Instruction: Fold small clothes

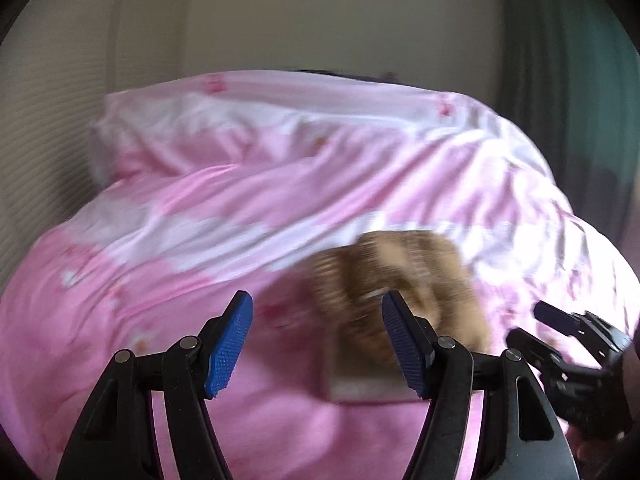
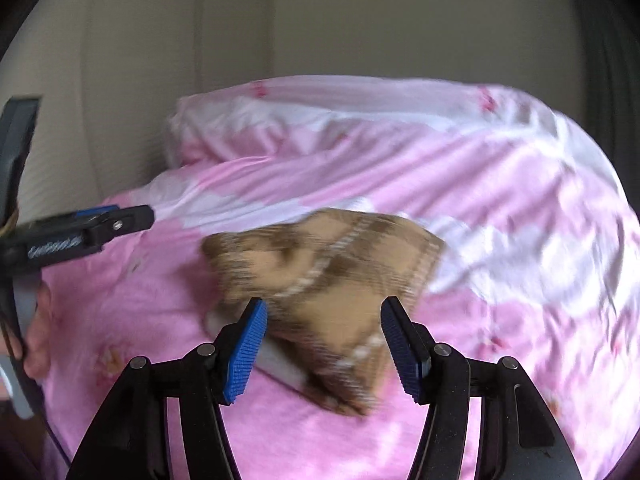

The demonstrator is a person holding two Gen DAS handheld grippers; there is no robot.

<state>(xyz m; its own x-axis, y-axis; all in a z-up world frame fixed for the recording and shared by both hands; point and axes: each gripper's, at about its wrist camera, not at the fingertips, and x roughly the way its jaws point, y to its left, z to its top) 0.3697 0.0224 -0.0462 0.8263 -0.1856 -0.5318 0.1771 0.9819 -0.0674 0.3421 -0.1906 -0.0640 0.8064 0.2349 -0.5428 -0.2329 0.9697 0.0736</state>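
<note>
Garment (image 2: 320, 276): small, tan-and-brown plaid, lying rumpled on the pink bedcover (image 2: 500, 208), pale waistband or hem edge poking out at the near left side. Sits straight ahead of the right gripper (image 2: 324, 344), lower edge framed between its blue pads in the picture, though contact cannot be confirmed through the blur. Lies slightly right of the left gripper (image 1: 318, 342), partly behind its right-hand finger.

Risk, as a judgement: soft, wrinkled cover underneath, so a pinch could take bedcover along with cloth and drag both. Bunched layers could also mean catching only the top layer, giving a crooked fold. Two tools working close together over one small piece, so a collision is possible.

Left gripper: jaws spread wide, holding nothing, hovering above the cover. Right gripper: jaws equally wide, nothing clasped.

Farther off: heaped pink-and-white bedding (image 1: 280, 128), then a plain wall (image 1: 320, 20) and a dark green curtain (image 1: 560, 60).
</note>
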